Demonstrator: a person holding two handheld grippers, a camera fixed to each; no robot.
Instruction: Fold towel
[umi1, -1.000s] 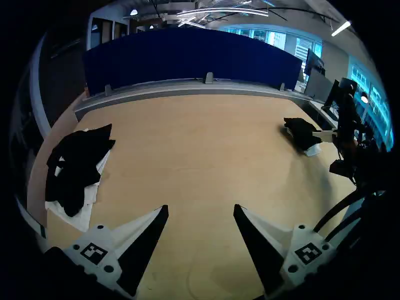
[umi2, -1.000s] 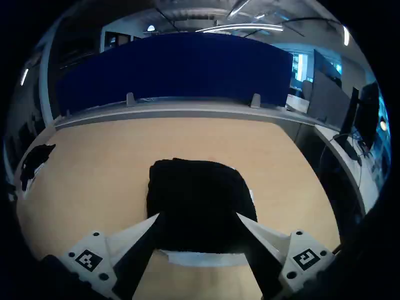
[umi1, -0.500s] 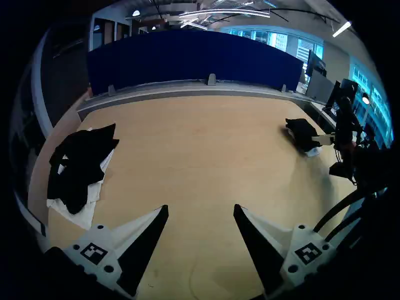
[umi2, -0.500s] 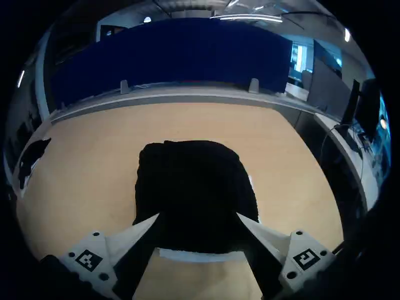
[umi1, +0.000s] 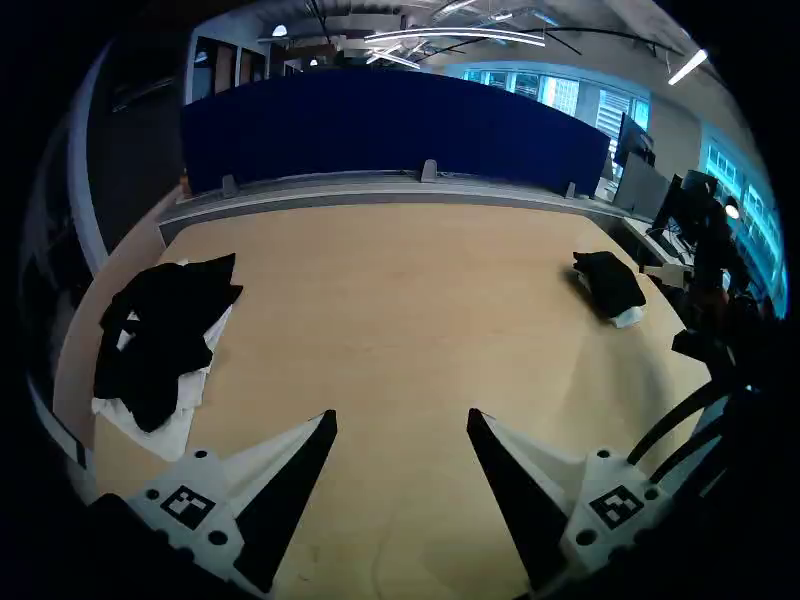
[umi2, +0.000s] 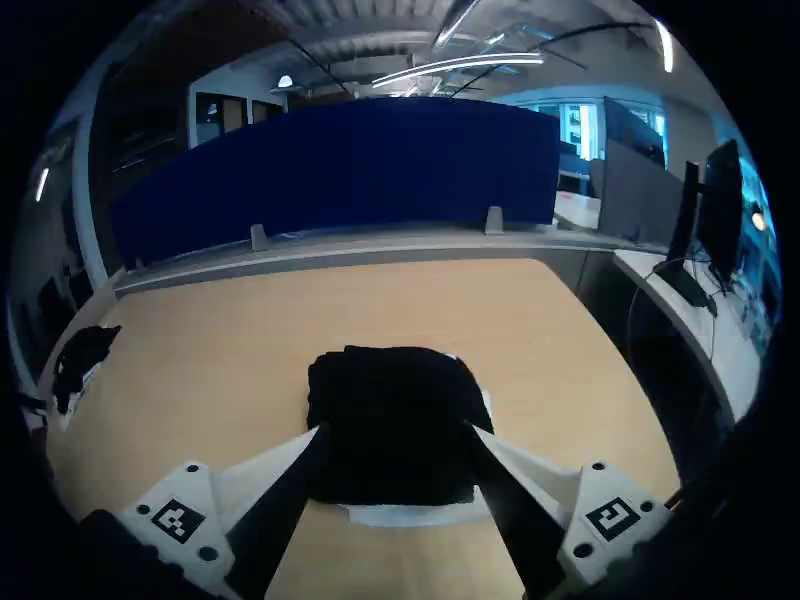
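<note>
Black cloth, folded: the towel (umi2: 390, 400) lies flat on the wooden table (umi2: 200, 340) between the wide-spread fingers of the right gripper (umi2: 395, 430), with a white cloth (umi2: 415, 516) under its near edge. Judged step: release. Draw straight back, fingers kept wide, so no fold drags. The left gripper (umi1: 400, 413) is spread and holds nothing; an unfolded pile (umi1: 160, 335) lies ahead to its left. Containers: none listed; the cloth lies loose.

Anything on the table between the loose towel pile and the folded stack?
Nothing: in the left gripper view, the wooden table between the loose towel pile and the folded stack is bare.
</note>
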